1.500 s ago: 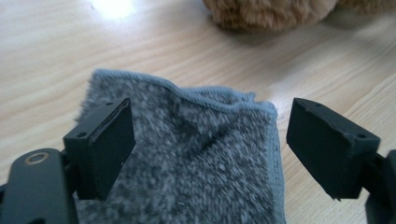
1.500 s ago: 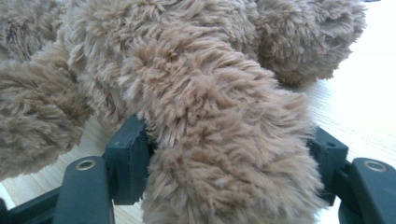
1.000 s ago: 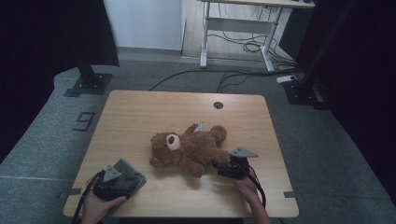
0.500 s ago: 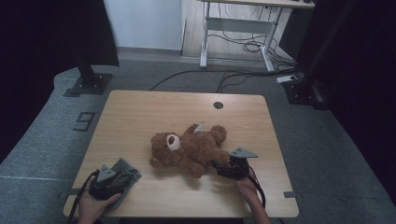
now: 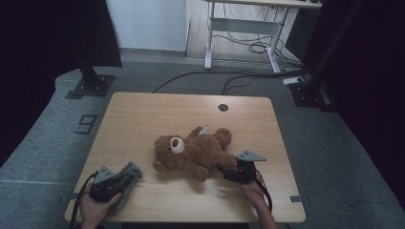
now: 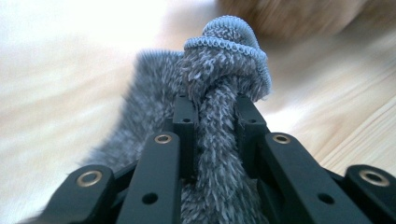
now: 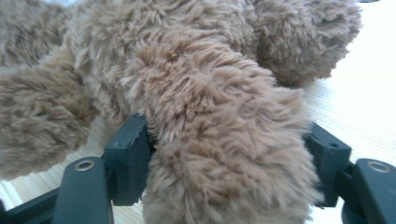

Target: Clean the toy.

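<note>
A brown teddy bear [image 5: 196, 150] lies on its back in the middle of the wooden table [image 5: 143, 114]. My right gripper [image 5: 224, 171] is shut on one of its legs; in the right gripper view the jaws [image 7: 229, 140] press on both sides of the furry limb [image 7: 219, 154], having eased slightly wider. Near the front left corner lies a grey fluffy cloth [image 5: 130, 171]. My left gripper [image 5: 114, 183] has just been closing and now pinches a fold of this cloth [image 6: 229, 56] between its jaws [image 6: 215, 102].
A round cable hole [image 5: 223, 107] sits near the table's back edge. Behind the table stand a white desk frame [image 5: 243, 38] with floor cables and a black stand base [image 5: 90, 83] at the left. The table's back half is bare wood.
The left jaws have closed on the grey cloth and bunched it up between them. The bear and the right gripper have stayed where they were.
</note>
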{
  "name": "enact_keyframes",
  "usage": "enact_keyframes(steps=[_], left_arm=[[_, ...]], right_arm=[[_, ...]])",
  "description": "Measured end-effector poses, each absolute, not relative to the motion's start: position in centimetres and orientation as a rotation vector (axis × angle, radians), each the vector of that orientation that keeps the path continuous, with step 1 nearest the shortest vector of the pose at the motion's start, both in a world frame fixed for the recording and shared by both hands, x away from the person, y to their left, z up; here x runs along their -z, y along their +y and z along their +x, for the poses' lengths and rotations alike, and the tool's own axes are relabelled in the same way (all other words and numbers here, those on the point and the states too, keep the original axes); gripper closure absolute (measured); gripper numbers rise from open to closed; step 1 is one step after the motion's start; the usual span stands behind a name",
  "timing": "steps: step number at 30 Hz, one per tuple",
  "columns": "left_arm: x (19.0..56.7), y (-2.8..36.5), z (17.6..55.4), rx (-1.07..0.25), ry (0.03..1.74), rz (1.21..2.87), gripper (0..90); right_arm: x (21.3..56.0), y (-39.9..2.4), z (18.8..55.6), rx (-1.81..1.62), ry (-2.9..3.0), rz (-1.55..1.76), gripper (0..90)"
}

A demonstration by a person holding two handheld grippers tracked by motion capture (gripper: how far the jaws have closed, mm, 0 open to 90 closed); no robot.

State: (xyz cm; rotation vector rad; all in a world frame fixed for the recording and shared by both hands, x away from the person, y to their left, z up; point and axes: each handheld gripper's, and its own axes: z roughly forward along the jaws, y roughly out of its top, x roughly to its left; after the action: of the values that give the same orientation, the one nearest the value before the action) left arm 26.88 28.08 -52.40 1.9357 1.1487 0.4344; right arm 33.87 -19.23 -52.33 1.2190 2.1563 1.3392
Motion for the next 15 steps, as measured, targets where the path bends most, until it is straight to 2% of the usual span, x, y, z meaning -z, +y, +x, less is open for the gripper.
enact_keyframes(steps=[5,8,13,15], left_arm=[[50.5,26.7,26.9,-0.438,1.081,1.87,74.6],[49.3,25.5,26.9,-0.423,1.028,1.851,74.2],[46.7,23.0,27.6,-0.401,0.919,1.806,74.2],[45.7,21.7,28.4,-0.388,0.881,1.803,74.2]], right_arm=[[52.3,-19.5,33.9,-1.365,2.154,1.217,30.5],[52.3,-19.6,33.9,-1.372,2.163,1.209,35.6],[52.1,-19.8,33.8,-1.398,2.162,1.173,50.0],[52.1,-19.8,33.7,-1.392,2.161,1.164,50.8]])
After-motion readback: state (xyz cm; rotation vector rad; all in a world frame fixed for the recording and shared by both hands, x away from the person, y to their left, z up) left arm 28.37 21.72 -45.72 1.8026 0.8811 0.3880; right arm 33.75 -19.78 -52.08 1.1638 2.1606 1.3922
